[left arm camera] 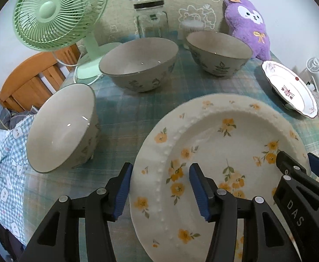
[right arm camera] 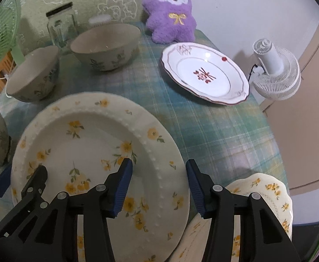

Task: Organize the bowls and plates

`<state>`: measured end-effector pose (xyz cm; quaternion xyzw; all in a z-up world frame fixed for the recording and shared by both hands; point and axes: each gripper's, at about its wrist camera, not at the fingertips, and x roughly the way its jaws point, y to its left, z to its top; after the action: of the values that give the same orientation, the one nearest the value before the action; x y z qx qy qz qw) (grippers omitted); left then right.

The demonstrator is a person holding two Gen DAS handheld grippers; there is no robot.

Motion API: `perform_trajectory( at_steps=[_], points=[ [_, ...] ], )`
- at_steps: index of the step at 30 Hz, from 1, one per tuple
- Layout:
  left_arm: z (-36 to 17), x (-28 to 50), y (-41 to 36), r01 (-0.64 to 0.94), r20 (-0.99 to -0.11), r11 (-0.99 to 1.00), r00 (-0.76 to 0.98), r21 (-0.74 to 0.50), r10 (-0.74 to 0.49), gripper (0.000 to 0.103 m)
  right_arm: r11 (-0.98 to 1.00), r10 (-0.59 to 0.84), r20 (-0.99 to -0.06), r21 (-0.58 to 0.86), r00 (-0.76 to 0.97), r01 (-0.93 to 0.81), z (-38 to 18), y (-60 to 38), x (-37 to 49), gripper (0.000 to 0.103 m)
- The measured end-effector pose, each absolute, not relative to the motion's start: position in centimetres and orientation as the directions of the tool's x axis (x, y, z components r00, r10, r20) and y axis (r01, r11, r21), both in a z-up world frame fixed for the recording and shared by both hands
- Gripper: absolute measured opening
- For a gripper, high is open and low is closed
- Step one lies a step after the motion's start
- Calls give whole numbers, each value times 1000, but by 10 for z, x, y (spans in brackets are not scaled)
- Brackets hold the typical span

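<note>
Sorting appears barely begun. 3 bowls (left arm camera: 138, 65) stand separate on the table (right arm camera: 214, 135). The large floral plate (left arm camera: 220, 152) lies near the front edge. Left hand-held gripper (left arm camera: 160, 188) and right hand-held gripper (right arm camera: 158, 187) straddle its opposite rims, jaws wide, gripping nothing. The red-motif plate (right arm camera: 205, 73) lies apart.

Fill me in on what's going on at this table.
A person is sorting crockery with a two-finger tool in each hand. The left tool and right tool, both open, straddle opposite rims of a large yellow-flowered plate; whether it is lifted is unclear. Three grey bowls, such as one at, stand unstacked on the plaid cloth. A red-patterned plate lies farther back, and a smaller yellow-flowered plate sits near the right tool.
</note>
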<state>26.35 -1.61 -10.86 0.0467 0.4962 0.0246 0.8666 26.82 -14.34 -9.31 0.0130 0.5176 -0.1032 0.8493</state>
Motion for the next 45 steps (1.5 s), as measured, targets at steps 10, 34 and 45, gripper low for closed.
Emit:
perform_trajectory(
  at_steps=[10,34,45],
  points=[
    [-87,243,-12,17,-841,995,536,93,70,54,974,-179,-860,-86,477,211,-64,-141,247,54],
    [-78,172,-110,69,-840,995,542,72,23,54,961,-222,-847,-106,482,257,-57,-246,168,54],
    [-94,151,-158,41,-851,997,524,67,36,54,965,-215,-860,-116,463,234,-74,-295,149,54]
  ],
)
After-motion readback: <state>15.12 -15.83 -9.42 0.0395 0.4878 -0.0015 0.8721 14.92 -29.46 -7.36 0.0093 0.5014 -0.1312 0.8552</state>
